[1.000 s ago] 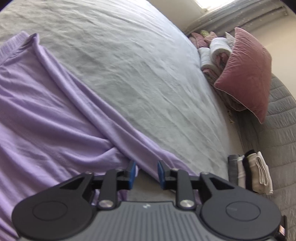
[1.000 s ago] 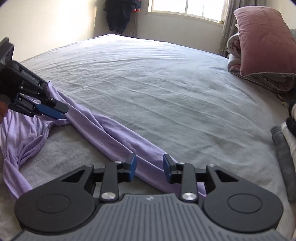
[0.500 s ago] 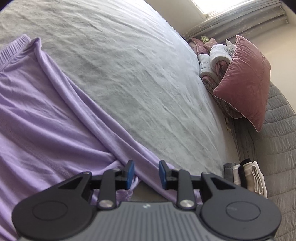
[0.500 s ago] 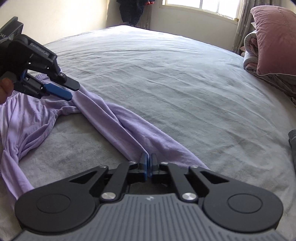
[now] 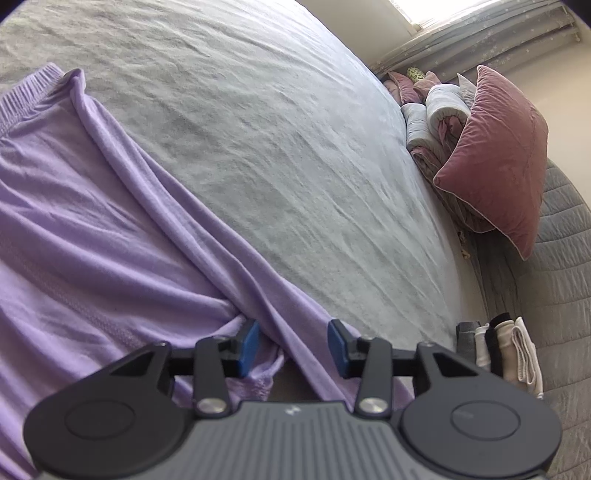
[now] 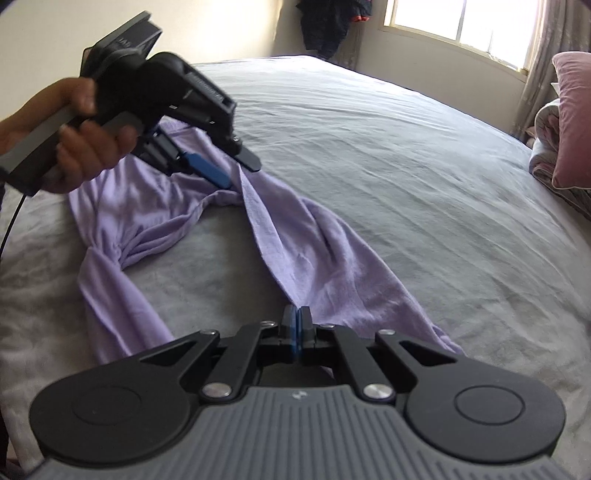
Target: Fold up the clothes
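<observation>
A lilac garment (image 5: 92, 229) lies rumpled on the grey bed (image 5: 258, 129), its ribbed waistband at the far left. My left gripper (image 5: 291, 339) hovers over a twisted fold of it; its jaws are opening, and the fabric runs between the blue pads without being pressed. In the right wrist view my right gripper (image 6: 295, 321) is shut on the near edge of the lilac garment (image 6: 303, 243), which stretches away from its tips. Further up the same cloth is the left gripper (image 6: 236, 173), held by a hand (image 6: 81, 147).
A pink pillow (image 5: 495, 155) and rolled blankets (image 5: 439, 107) lean at the bed's head. A row of folded clothes (image 5: 495, 350) sits by the quilted headboard. Dark clothing (image 6: 325, 22) hangs beside a window (image 6: 458, 26).
My right gripper closed on the garment's edge and shifted sideways, bringing the left gripper closer in its view. The left gripper's jaws have spread wider over the fold.
</observation>
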`<control>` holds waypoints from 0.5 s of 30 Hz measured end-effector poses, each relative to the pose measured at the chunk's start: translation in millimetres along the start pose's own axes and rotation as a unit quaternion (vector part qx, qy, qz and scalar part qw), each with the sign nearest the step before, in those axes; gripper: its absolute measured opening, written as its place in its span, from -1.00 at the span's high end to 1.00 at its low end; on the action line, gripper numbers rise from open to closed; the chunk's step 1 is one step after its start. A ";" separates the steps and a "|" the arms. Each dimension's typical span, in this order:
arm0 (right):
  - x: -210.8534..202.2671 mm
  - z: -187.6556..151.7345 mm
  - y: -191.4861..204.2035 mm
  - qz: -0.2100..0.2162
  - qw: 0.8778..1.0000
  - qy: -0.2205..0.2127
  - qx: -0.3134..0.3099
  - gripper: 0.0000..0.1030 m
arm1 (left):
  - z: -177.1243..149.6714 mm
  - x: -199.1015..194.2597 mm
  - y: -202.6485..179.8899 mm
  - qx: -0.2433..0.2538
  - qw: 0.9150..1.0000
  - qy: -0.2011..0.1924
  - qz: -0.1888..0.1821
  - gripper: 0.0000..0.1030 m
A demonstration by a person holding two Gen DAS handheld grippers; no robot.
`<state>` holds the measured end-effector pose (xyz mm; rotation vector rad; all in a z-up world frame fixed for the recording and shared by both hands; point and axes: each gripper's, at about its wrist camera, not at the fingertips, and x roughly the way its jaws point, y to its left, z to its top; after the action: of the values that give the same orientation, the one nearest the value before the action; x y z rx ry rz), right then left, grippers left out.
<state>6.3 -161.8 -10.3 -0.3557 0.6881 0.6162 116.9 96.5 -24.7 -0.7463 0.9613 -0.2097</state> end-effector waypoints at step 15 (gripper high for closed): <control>-6.7 5.9 -6.9 -0.045 0.999 -0.028 0.013 0.99 | -2.8 -3.7 -8.8 0.034 0.999 -0.019 0.032 0.97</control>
<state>9.4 -166.9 -0.8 -0.3425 0.6233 0.5297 113.9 90.3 -17.4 -0.6535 0.9365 -0.1723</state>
